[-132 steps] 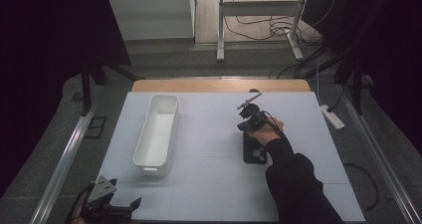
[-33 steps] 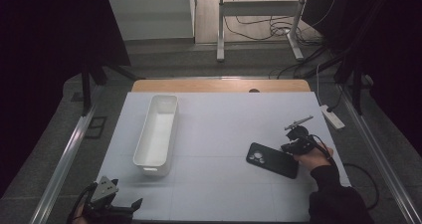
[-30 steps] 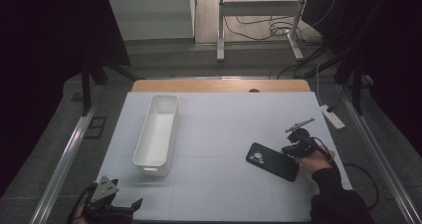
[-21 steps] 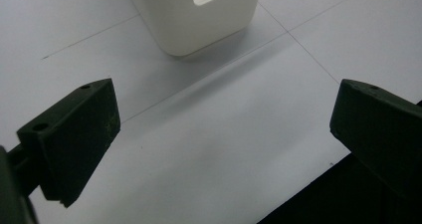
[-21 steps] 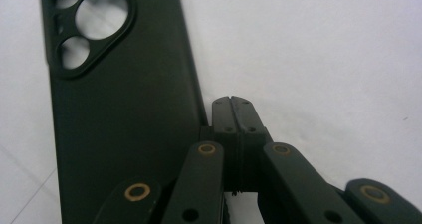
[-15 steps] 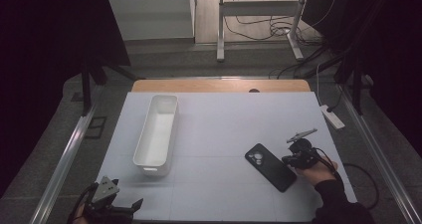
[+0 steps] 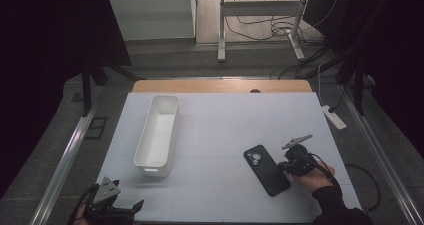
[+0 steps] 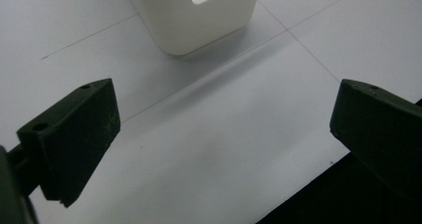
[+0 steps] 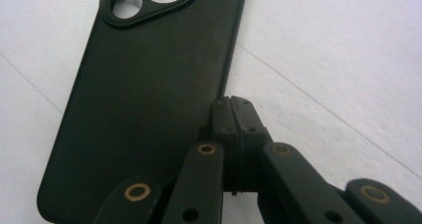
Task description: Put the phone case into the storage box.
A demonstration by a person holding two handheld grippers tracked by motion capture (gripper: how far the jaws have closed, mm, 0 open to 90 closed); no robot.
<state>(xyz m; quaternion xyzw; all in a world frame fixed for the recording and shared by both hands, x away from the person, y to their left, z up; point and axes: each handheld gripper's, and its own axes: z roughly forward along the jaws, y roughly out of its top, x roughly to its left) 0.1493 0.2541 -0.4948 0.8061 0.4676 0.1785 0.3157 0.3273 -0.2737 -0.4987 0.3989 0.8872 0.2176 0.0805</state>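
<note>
Right gripper view shows the right gripper (image 9: 234, 104) with jaws pressed together, touching the edge of the black phone case (image 9: 149, 84), which lies flat right of the white bin (image 7: 157, 130). Pushing could slide it off the table (image 7: 220, 115).

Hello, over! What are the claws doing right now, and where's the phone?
Left claw open, idle near the white bin. Right claw shut, tips at the phone's edge, phone flat on the table. Nothing in the way.
</note>
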